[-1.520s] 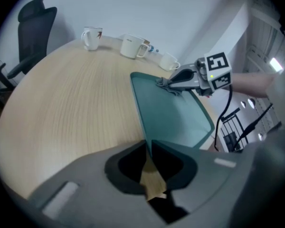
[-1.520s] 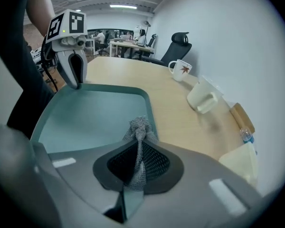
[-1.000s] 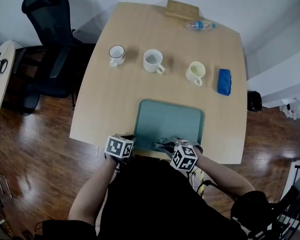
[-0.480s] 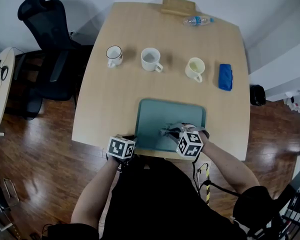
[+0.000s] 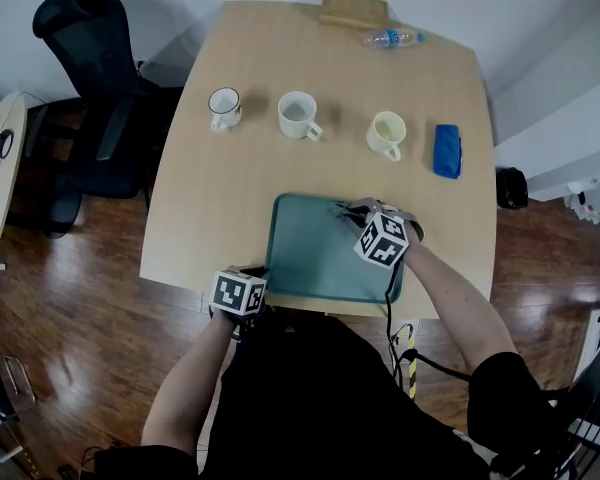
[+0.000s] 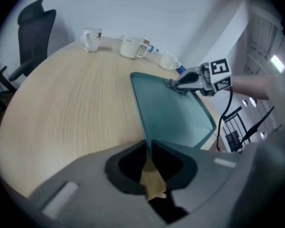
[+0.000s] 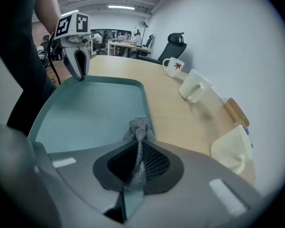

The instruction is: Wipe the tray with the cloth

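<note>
Two tools mid-wipe: left gripper (image 6: 148, 144) clamps the tray (image 5: 310, 248) rim, right gripper (image 7: 138, 144) pinches the cloth (image 7: 138, 126) at its far corner; the centre probably needs sweeping next.

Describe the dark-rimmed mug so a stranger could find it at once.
On the table, beyond the tray, stands a row of mugs. Take the end mug nearest the chair. Unlike the white mug and cream mug, its rim is dark.

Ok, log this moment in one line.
left claw: holds tray corner | right claw: holds cloth at tray's far edge
</note>
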`<action>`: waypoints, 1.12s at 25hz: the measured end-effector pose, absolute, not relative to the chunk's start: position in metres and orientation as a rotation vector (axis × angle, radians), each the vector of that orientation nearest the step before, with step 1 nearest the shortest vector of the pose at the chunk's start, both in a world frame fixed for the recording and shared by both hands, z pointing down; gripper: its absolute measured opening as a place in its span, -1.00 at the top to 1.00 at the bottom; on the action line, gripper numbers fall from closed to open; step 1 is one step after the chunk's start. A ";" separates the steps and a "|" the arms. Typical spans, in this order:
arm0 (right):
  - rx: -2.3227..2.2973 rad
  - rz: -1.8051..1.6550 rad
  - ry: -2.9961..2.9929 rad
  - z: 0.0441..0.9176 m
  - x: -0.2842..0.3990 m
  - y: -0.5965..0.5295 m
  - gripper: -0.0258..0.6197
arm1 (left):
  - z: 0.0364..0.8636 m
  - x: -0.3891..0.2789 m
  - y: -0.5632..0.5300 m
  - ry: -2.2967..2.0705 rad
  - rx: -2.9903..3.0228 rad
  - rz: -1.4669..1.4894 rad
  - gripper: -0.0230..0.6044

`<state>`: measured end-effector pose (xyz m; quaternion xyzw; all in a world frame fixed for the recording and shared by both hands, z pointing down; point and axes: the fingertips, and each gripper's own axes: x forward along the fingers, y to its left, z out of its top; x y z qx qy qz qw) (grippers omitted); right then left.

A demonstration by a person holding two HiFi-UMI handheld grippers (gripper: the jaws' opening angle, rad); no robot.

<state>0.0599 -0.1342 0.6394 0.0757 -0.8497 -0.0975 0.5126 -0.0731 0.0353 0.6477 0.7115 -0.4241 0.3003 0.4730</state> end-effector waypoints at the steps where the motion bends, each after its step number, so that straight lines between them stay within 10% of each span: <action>1: 0.173 -0.233 -2.049 0.639 0.060 -0.125 0.84 | 0.648 -0.073 0.036 -1.038 1.743 0.734 0.80; 17: -0.179 -0.241 -2.110 0.635 0.083 0.066 0.84 | 0.646 -0.074 0.035 -1.036 1.744 0.715 0.80; 28: 0.078 -0.280 -2.013 0.642 0.100 -0.085 0.84 | 0.645 -0.075 0.035 -1.061 1.737 0.738 0.80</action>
